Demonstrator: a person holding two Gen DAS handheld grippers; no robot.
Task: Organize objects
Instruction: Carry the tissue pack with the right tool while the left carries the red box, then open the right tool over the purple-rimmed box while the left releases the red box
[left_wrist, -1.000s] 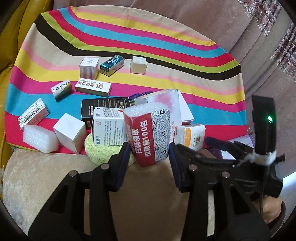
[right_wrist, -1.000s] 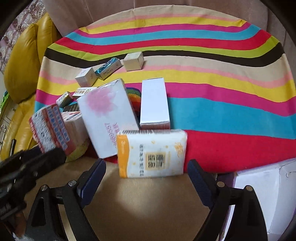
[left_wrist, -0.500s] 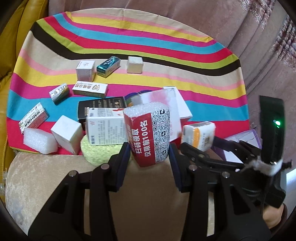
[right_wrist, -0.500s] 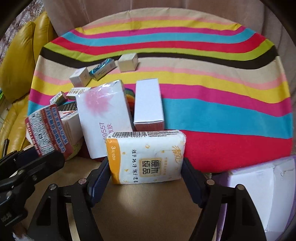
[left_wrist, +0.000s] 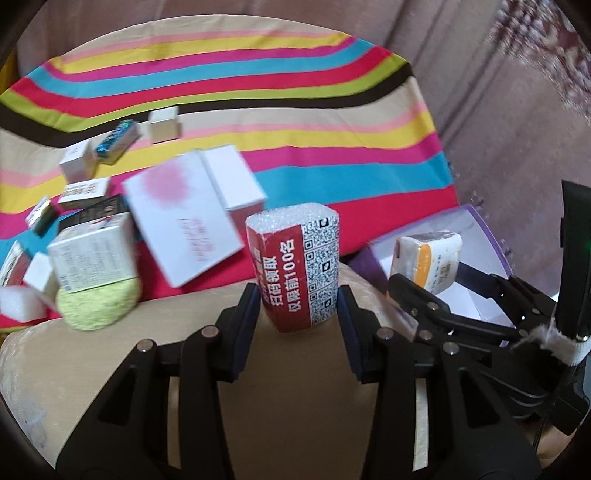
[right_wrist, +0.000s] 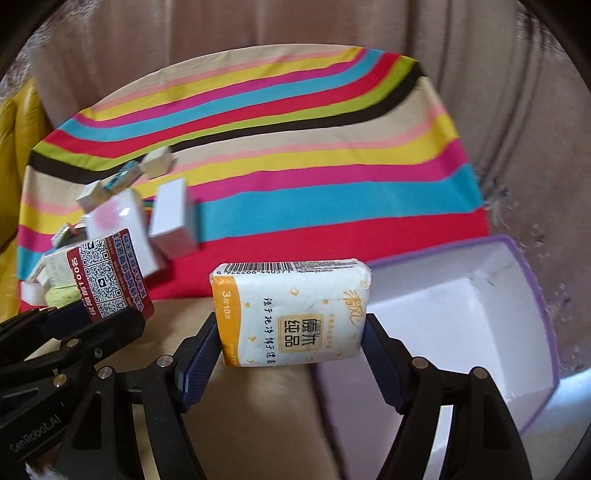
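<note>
Looking through the left wrist view first, the left gripper (left_wrist: 298, 306) is pinching a red QR-code foam block (left_wrist: 295, 269) upright between its pads, lifted off the striped cloth (left_wrist: 258, 92). The purple-rimmed box (left_wrist: 480, 236) sits to the right and a bit farther off, so this hand has to travel rightward to reach it — and the right gripper (left_wrist: 424, 284) is already in that lane, carrying the tissue pack (left_wrist: 428, 258) over the box's near corner. Motion blur smears the pile of small cartons (left_wrist: 92, 258) at left, and the box's right part is cut off behind the other tool. Switching to the right wrist view, the right gripper (right_wrist: 290, 343) has its pads squeezed on the short ends of the tissue pack (right_wrist: 291, 314), long axis lying across the jaws, left to right. The box (right_wrist: 443, 314) opens just right of the pack, its white inside showing nothing in it, so I'd say the right hand is clearly the nearer one for the drop. Its near rim is hidden behind the right finger, and the box's far right wall blurs into the curtain. The foam block (right_wrist: 107, 280) and left gripper (right_wrist: 92, 317) show at far left, well away from the box.
</note>
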